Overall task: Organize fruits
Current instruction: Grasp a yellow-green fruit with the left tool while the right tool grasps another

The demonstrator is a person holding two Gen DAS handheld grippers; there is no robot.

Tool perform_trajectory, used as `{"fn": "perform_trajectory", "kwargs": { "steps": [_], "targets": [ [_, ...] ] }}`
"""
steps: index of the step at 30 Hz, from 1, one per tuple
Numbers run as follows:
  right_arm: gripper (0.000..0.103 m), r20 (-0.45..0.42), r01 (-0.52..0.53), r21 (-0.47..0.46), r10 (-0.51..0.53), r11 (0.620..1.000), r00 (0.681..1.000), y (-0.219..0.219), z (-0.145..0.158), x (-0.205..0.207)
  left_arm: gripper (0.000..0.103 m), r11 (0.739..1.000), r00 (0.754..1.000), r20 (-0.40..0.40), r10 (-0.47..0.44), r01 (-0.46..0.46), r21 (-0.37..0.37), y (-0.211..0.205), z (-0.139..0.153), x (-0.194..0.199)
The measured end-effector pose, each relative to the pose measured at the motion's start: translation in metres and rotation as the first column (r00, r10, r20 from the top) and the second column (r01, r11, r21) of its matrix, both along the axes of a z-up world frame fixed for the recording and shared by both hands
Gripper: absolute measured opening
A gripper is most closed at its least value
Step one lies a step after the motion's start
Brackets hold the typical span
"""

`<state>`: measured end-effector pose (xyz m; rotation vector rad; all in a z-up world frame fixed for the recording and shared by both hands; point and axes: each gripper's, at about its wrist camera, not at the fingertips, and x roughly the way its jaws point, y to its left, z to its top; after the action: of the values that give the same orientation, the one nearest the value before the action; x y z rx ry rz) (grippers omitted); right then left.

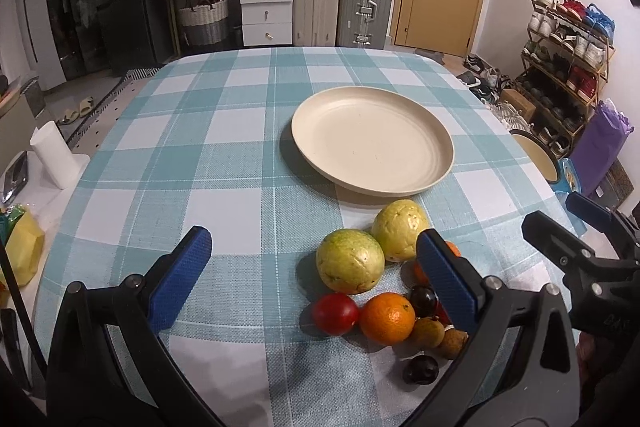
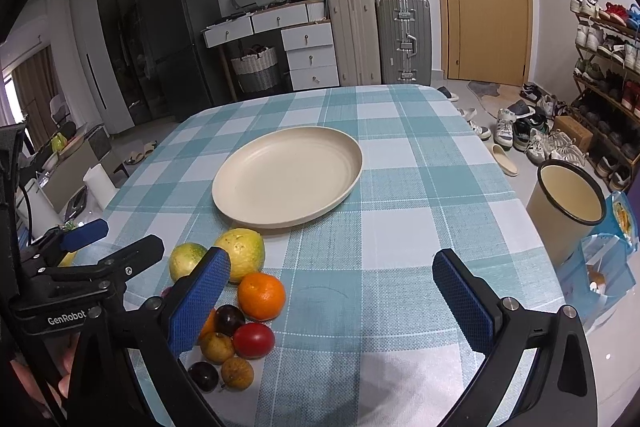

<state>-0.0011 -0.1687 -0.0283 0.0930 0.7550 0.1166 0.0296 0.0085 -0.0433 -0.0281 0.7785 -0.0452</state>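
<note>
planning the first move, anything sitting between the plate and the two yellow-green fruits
Nothing: only bare checked cloth lies between the plate and the nearer yellow-green fruit. Both wrist views show that short gap; the second such fruit sits just behind the first.

Both cameras sit low at the near edge of the desk, looking across it. The left one sees the plate rightward, the right one leftward. Both see plate and fruit pile.

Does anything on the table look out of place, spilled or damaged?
Nothing is spilled or broken. The fruits lie in a loose heap on the tablecloth, and the plate is empty. Both tongs, left and right, are open.
</note>
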Motion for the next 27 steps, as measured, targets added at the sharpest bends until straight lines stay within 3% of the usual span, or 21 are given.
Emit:
{"fn": "perform_trajectory", "kwargs": {
  "steps": [7, 17, 23, 27],
  "targets": [
    [0.103, -0.017, 0.001, 0.004, -0.001, 1.0, 1.0, -0.004, -0.009, 0.008, 0.102, 1.0, 0.999, -0.042, 0.0, -0.001, -0.021, 0.007, -0.014, 0.013],
    [0.103, -0.047, 0.006, 0.012, -0.005, 1.0, 0.999, -0.006, -0.022, 0.02, 0.101, 0.986, 0.986, -0.145, -0.079, 0.055, -0.16, 0.02, -0.044, 0.044],
    [0.103, -0.061, 0.008, 0.011, -0.007, 1.0, 0.998, -0.007, -0.029, 0.026, 0.089, 0.974, 0.98, -0.166, -0.113, 0.076, -0.215, 0.019, -0.054, 0.051],
    [0.103, -0.073, 0.009, 0.017, -0.007, 1.0, 0.997, -0.007, -0.034, 0.029, 0.07, 0.963, 0.97, -0.195, -0.146, 0.094, -0.253, 0.017, -0.062, 0.054]
  ]
}}
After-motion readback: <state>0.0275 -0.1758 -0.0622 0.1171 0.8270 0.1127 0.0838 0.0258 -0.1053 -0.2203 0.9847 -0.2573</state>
